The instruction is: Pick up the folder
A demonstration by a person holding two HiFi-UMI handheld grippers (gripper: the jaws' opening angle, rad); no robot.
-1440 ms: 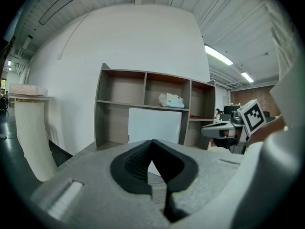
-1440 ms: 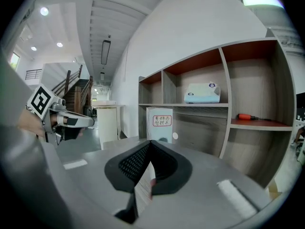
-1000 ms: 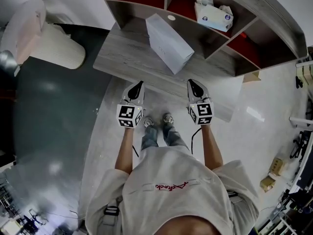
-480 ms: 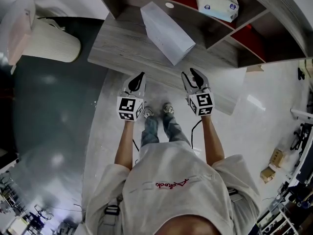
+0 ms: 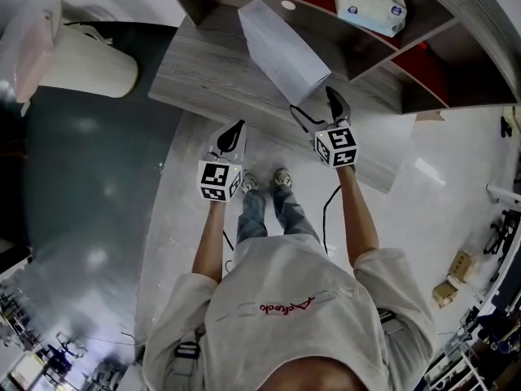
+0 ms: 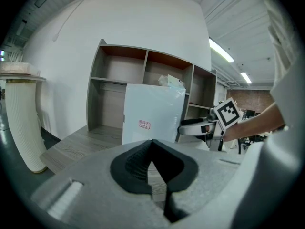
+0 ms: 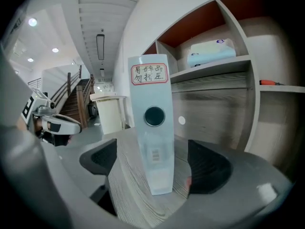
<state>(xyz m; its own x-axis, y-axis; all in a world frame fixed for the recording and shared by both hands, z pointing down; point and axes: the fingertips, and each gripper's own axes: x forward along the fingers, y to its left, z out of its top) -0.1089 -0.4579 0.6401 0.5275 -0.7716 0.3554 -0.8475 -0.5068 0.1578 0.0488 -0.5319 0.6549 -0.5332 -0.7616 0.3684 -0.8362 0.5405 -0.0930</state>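
The folder (image 5: 281,49) is a pale box file standing upright on the wooden desk (image 5: 203,84). In the right gripper view its narrow spine (image 7: 153,142) faces me, with a red-framed label on top and a round finger hole. My right gripper (image 5: 316,108) has just been opening its jaws. They stand wide on either side of the spine's lower end (image 7: 152,171), and the pads do not touch it. My left gripper (image 5: 232,137) is shut and empty at the desk's front edge, left of the folder. From the left gripper (image 6: 151,163) I see the folder's broad face (image 6: 152,113).
A shelf unit (image 5: 383,63) backs the desk, with a tissue box (image 5: 368,6) in one compartment and an orange-handled tool (image 7: 274,82) on a shelf. A white ribbed bin (image 5: 81,59) stands left of the desk. The person's feet (image 5: 264,182) are below the desk edge.
The right gripper has moved forward to the folder's near end and its jaws have gone from shut to wide open. The left gripper has stayed about where it was.
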